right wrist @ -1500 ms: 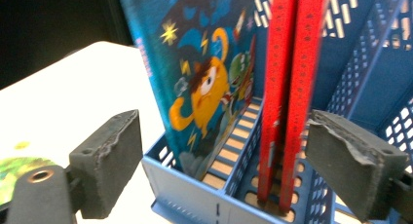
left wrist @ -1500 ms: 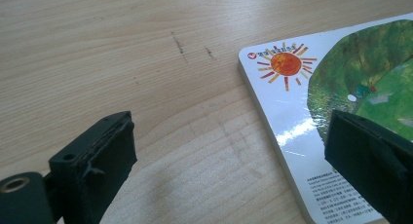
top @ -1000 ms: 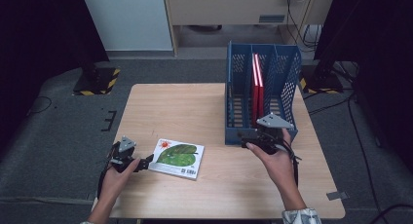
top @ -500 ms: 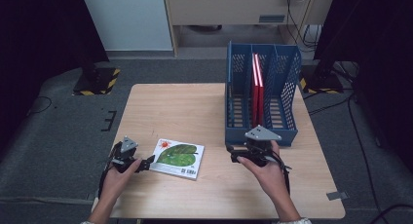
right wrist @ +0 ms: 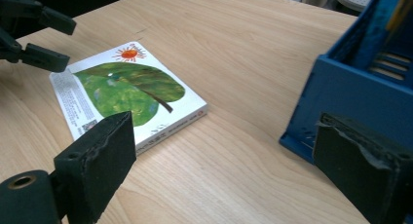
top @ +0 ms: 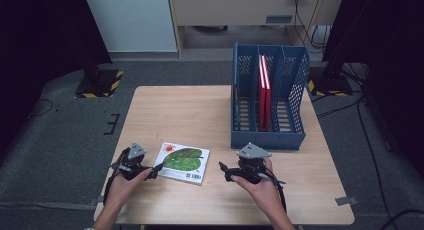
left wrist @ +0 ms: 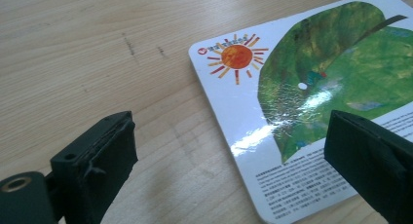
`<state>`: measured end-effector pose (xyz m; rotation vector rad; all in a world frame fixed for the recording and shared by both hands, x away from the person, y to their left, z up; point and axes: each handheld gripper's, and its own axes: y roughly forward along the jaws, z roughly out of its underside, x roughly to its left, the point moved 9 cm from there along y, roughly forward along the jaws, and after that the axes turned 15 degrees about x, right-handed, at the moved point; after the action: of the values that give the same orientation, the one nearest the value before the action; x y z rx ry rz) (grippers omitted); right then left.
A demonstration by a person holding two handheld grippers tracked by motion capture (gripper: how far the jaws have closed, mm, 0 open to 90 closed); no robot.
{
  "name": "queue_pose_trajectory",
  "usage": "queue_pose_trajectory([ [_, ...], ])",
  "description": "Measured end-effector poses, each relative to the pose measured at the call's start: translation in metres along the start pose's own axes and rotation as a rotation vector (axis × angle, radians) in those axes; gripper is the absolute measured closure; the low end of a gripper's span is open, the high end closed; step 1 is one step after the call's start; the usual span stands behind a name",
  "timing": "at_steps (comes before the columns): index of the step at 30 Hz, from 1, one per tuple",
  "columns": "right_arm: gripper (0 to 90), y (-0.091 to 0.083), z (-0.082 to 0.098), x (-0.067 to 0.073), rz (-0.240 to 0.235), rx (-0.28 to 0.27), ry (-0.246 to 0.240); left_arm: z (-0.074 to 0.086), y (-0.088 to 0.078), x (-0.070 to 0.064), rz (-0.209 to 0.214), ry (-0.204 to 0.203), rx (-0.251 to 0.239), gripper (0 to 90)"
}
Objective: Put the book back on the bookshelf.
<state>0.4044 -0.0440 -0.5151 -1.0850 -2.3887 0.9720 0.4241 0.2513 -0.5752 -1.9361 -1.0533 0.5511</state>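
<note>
A thin picture book [top: 182, 162] lies flat on the pale wooden worktop [top: 200, 110], near the front edge and a little left of centre. Its glossy white cover shows a big green leaf and, in one corner, a small orange sun with rays; beside the sun is a tiny red logo with characters too small to read. A block of fine black print runs along the cover's near edge, and there is a small square code by it, but none of that text can be made out.

The left gripper [top: 150, 169] sits just off the book's left edge, low over the wood, held by the person's left hand [top: 122, 185] with the forearm coming in from the front. In the left gripper view its fingers [left wrist: 97, 156] are spread wide with nothing between them, one over bare wood and the other over the printed corner of the book.

The right gripper [top: 227, 171] rests on or just above the worktop to the right of the book, pointing towards it, with the right hand [top: 260, 187] wrapped around its body. Its fingers [right wrist: 97, 156] are also spread apart and empty, framing the book's spine side and the front corner of a blue file rack [top: 267, 135].

That rack stands upright at the right rear of the worktop, with red books [top: 264, 90] standing in its middle slot.
</note>
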Motion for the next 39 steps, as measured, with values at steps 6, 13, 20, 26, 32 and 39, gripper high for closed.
queue_pose_trajectory([
  [6, 9.9, 0.015, 0.004, 0.020, -0.020, 0.034, -0.043, -0.003, 0.003, -0.009, 0.020, 0.016, 0.006, 4.8],
  [13, 10.6, 0.038, 0.009, 0.034, -0.039, 0.082, -0.074, -0.007, 0.009, -0.010, 0.037, 0.019, 0.014, 6.2],
  [20, 12.1, 0.052, 0.010, 0.042, -0.058, 0.110, -0.086, -0.009, 0.013, -0.011, 0.065, 0.001, 0.014, 7.1],
  [26, 13.3, 0.057, 0.012, 0.047, -0.074, 0.126, -0.089, -0.009, 0.020, -0.013, 0.071, 0.010, 0.028, 7.7],
  [32, 13.6, 0.064, 0.014, 0.054, -0.095, 0.143, -0.101, -0.009, 0.024, -0.014, 0.101, -0.005, 0.039, 8.0],
  [39, 13.1, 0.072, 0.020, 0.067, -0.119, 0.180, -0.129, -0.008, 0.026, -0.020, 0.172, -0.030, 0.044, 10.6],
])
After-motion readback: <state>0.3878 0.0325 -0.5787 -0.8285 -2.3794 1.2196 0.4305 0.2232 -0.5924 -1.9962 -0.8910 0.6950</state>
